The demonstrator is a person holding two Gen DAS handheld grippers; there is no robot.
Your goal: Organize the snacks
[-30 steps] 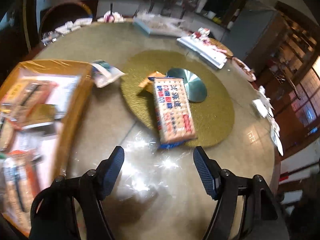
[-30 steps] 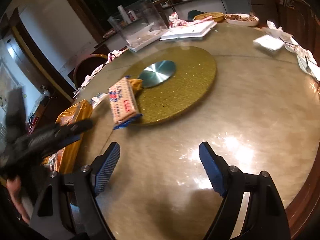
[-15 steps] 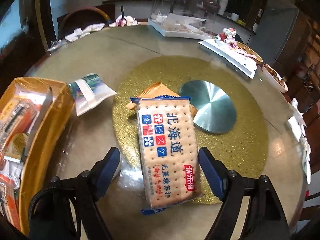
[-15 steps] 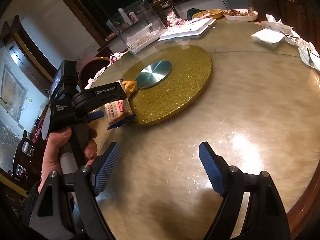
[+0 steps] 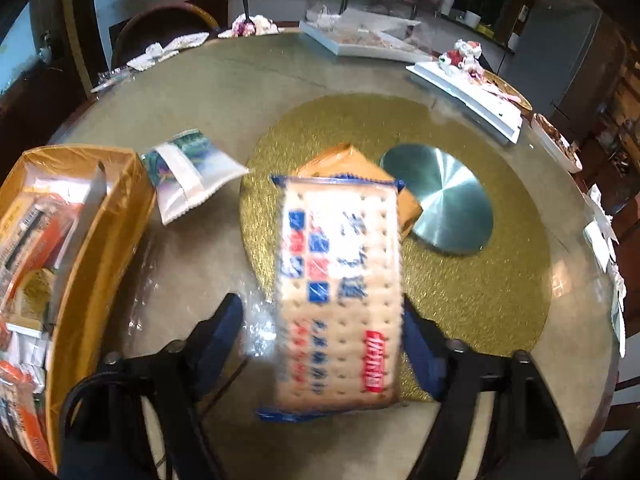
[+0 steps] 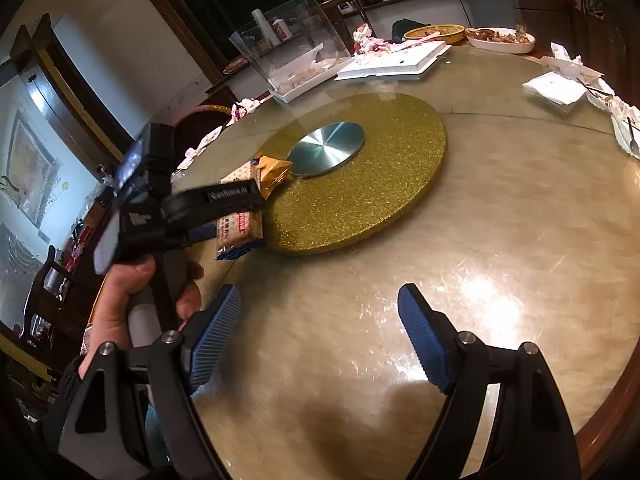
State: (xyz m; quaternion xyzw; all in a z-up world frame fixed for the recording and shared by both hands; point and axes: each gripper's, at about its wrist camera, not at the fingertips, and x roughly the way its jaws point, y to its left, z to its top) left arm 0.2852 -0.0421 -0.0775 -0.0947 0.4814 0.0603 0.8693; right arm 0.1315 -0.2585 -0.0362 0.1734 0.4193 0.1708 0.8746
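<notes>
A long cracker pack with blue ends lies half on the gold turntable, over an orange snack pack. My left gripper straddles the cracker pack's near half. Its jaws are closing: the right pad is at the pack's edge, and the left finger is still a gap away by the clear wrapper. In the right wrist view a hand holds that gripper over the pack. My right gripper hangs open over bare table with nothing between its fingers.
A yellow box holding several snack packs stands at the left table edge. A green-and-white pouch lies beside it. A silver disc sits at the turntable's centre. White trays, a clear box and food plates line the far rim.
The left gripper came forward and down onto the cracker pack, which now lies between its fingers, and the jaws have narrowed. The right gripper has stayed put.
</notes>
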